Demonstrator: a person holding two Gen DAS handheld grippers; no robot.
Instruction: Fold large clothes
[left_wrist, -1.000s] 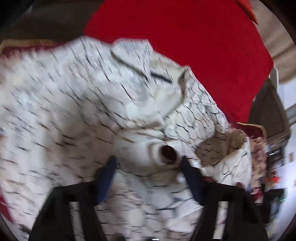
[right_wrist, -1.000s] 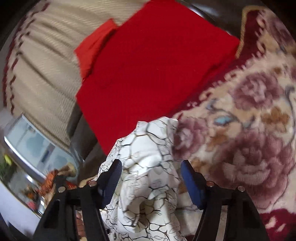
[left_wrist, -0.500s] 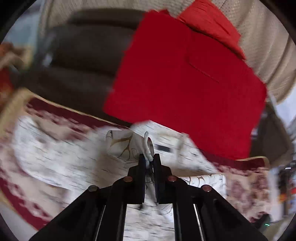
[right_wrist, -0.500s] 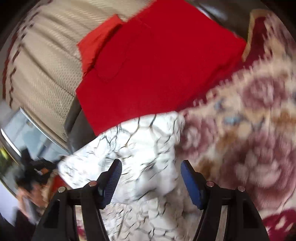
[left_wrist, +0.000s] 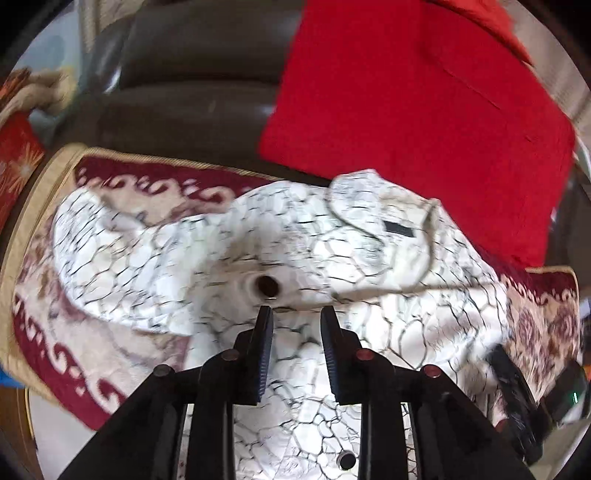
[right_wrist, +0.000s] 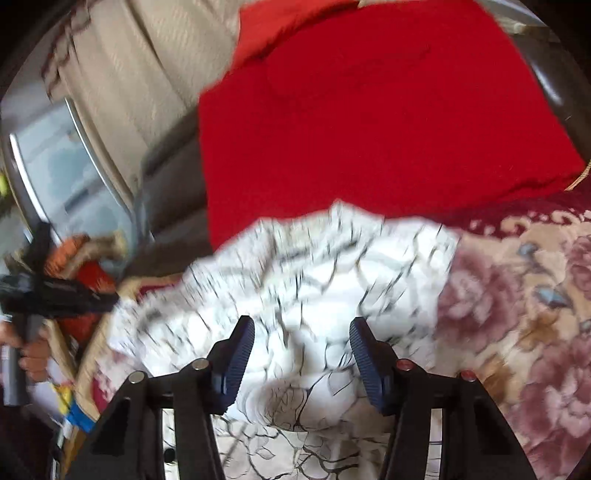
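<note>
Opening, the left tongs (left_wrist: 295, 314) hover above the white crackle-patterned cloth garment (left_wrist: 207, 254), nothing pinched between them. The right tongs (right_wrist: 301, 326) are closing, fabric between but unpressed. The garment lies crumpled on a floral maroon-and-beige carpet (right_wrist: 517, 314), touching a red knitted cloth (right_wrist: 369, 122).

A floral rug (right_wrist: 517, 314) in cream, maroon and dusty pink, with a gold-edged maroon border (left_wrist: 155, 177), covers the near ground in both views. Beyond its far edge stands a dark brown leather sofa (left_wrist: 192, 96), and a bright red cloth (left_wrist: 417, 110) is draped over the sofa's right part, its lower edge reaching down to the rug. Farther off hangs a beige textured curtain (right_wrist: 147, 66), with a window (right_wrist: 48, 173) to its left.
</note>
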